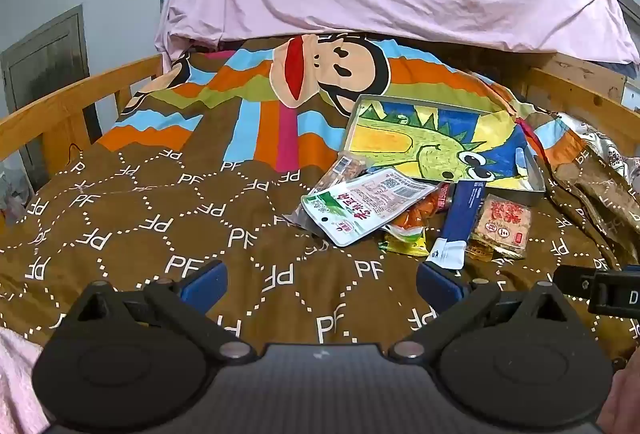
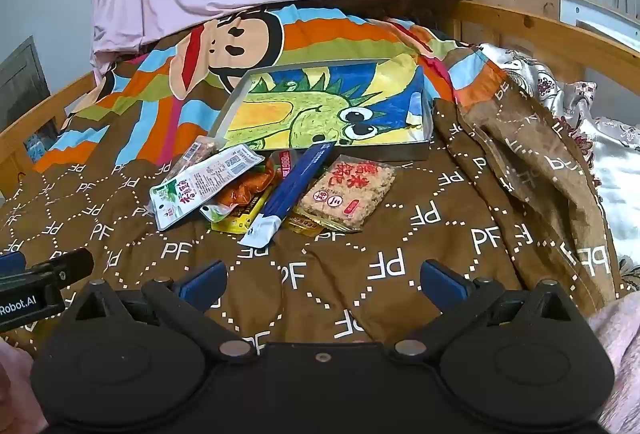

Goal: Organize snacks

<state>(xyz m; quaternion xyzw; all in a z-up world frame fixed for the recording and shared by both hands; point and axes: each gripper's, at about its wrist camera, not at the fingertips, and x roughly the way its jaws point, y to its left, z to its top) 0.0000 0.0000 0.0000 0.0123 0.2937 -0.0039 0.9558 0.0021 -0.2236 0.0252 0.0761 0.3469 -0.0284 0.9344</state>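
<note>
The snacks (image 2: 276,190) lie heaped at mid-frame on the quilt (image 2: 400,294), just below the tray (image 2: 400,150). Both the left gripper (image 1: 322,280) and right gripper (image 2: 323,278) sit low in frame, spread wide, holding nothing, well short of the heap.

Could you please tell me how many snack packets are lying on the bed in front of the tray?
At least 7, clustered before the tray: a nut packet, white-green pouch, orange pack, red wrapper, yellow packet, blue stick and rice cracker. Overlaps may hide more.
</note>
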